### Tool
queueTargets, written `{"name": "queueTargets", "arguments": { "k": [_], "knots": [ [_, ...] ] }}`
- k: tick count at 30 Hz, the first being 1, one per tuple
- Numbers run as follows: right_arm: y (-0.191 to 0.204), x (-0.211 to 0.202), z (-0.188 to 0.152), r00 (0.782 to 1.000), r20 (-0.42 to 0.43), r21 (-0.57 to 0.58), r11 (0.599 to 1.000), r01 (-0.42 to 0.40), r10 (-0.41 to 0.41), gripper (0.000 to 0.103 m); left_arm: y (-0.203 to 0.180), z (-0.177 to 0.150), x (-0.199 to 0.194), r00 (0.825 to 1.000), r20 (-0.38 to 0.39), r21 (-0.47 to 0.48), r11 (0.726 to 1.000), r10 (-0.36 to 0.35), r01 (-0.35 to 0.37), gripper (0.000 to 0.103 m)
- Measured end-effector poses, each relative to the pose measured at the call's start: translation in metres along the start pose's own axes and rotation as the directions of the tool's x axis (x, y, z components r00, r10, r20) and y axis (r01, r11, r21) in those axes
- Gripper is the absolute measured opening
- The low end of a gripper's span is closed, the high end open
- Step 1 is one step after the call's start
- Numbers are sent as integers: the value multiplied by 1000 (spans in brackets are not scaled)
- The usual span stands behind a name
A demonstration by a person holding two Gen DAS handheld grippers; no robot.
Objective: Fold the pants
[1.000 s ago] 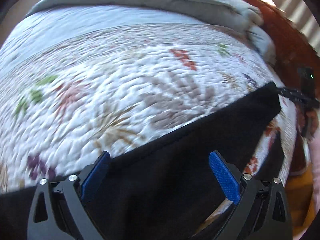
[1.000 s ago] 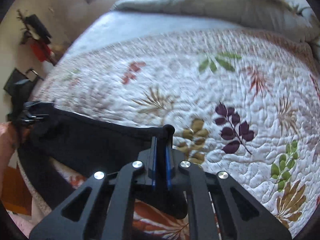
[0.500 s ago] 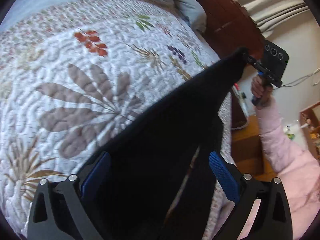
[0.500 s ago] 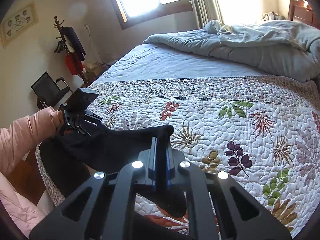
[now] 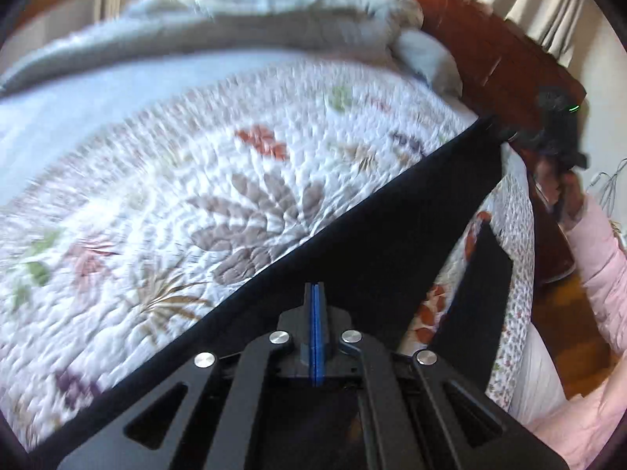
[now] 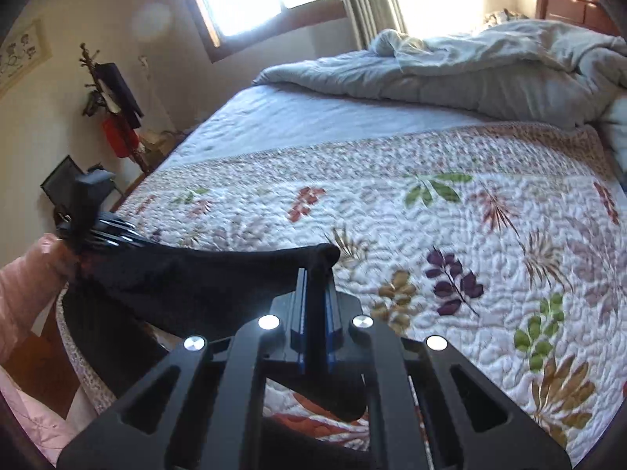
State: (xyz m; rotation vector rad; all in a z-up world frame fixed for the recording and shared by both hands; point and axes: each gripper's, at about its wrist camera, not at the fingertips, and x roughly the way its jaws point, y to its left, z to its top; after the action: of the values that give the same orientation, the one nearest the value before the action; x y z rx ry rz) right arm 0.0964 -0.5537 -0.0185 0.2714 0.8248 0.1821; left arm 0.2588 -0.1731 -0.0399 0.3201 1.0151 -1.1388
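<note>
Over the near edge of the bed, a pair of black pants [image 5: 376,243] hangs stretched between the two hand-held grippers, its upper hem pulled into a taut straight line above the quilt [image 5: 219,180]. The cloth is matte, dark and smooth, without visible pattern, and one loose panel droops down past the bed's side. The quilt beneath is white and puckered with dense stitching, printed with leaves in brown, red, green and purple; a narrow floral border runs across it, and a plain pale sheet lies beyond. A rumpled grey duvet [image 6: 470,74] is heaped toward the far edge, against a reddish wooden headboard [image 5: 501,58].

The left gripper [image 5: 314,293] has its blue ribbed pads pressed flat together with no gap, and the pants' fabric lies directly under and around its tip; whether cloth is pinched between the pads cannot be told. The right gripper [image 6: 313,286] is clamped narrowly on a bunched corner of the pants, a dark fold standing between its blue pads. A pink sleeve [image 5: 599,262] shows behind each gripper.
</note>
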Motion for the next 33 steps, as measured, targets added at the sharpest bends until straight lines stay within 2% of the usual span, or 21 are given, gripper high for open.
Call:
{"name": "queueTargets", "arguments": {
  "k": [2,4,5,7,8,9,11,13,14,18,19,20,21,22,23,24,26,29,30,31,33],
  "knots": [
    [-2,3,-12,1000,-3,22,1000,-17,17,6,-14,-9,-17,998,24,23,998,51,-52,0],
    [0,-1,-17,999,14,37,999,-36,35,6,-17,-7,-19,1000,8,46,999,23,-23,0],
    [3,-6,-18,998,34,35,998,-52,51,6,-21,-3,-16,999,7,90,995,40,-40,6],
    [11,-20,-13,995,68,23,997,-75,74,6,-26,8,-4,998,-22,186,981,66,-61,50],
    [15,-27,-10,993,83,11,997,-82,81,6,-31,16,4,995,-24,216,973,94,-86,94],
    [19,-34,-7,991,97,-4,996,-91,91,6,-31,20,9,996,-23,227,971,87,-79,94],
    [28,-45,0,989,108,-43,995,-93,97,6,-30,35,27,998,-47,251,967,52,-38,93],
    [32,-50,2,989,105,-70,993,-93,100,6,-26,44,45,992,-116,256,963,-52,80,92],
    [34,-51,3,990,102,-82,992,-94,102,6,-27,46,51,987,-142,261,958,-79,115,92],
    [36,-54,2,988,97,-109,988,-111,122,6,-29,41,85,944,-296,281,931,-147,233,91],
    [35,-53,1,988,93,-110,988,-109,119,6,-26,40,92,937,-315,275,930,-154,245,84],
    [34,-51,-1,990,88,-107,989,-100,110,6,-23,39,94,934,-322,261,934,-154,243,65],
    [32,-49,-3,991,83,-102,990,-92,101,6,-16,39,97,932,-328,238,942,-152,237,20],
    [30,-46,-6,992,79,-93,992,-86,94,6,-8,36,98,928,-345,211,952,-141,223,5],
    [26,-44,-8,992,76,-76,993,-92,98,6,-4,33,96,928,-344,198,955,-142,219,6],
    [25,-42,-11,992,79,-64,993,-98,103,6,-3,32,92,937,-324,201,958,-134,206,5],
    [23,-41,-14,992,92,-47,995,-86,90,6,-7,28,74,963,-251,216,965,-94,151,5],
    [16,-42,-16,990,122,0,998,-69,69,6,-28,24,40,992,-114,238,971,47,-19,5],
    [16,-43,-19,990,128,4,999,-52,51,6,-39,21,28,992,-70,248,965,101,-81,5],
    [17,-43,-21,991,129,7,999,-37,36,6,-58,12,14,984,-16,257,951,180,-170,5],
    [19,-43,-32,992,124,14,1000,-14,12,6,-89,-4,-2,958,40,255,924,285,-285,5]
  ]
}}
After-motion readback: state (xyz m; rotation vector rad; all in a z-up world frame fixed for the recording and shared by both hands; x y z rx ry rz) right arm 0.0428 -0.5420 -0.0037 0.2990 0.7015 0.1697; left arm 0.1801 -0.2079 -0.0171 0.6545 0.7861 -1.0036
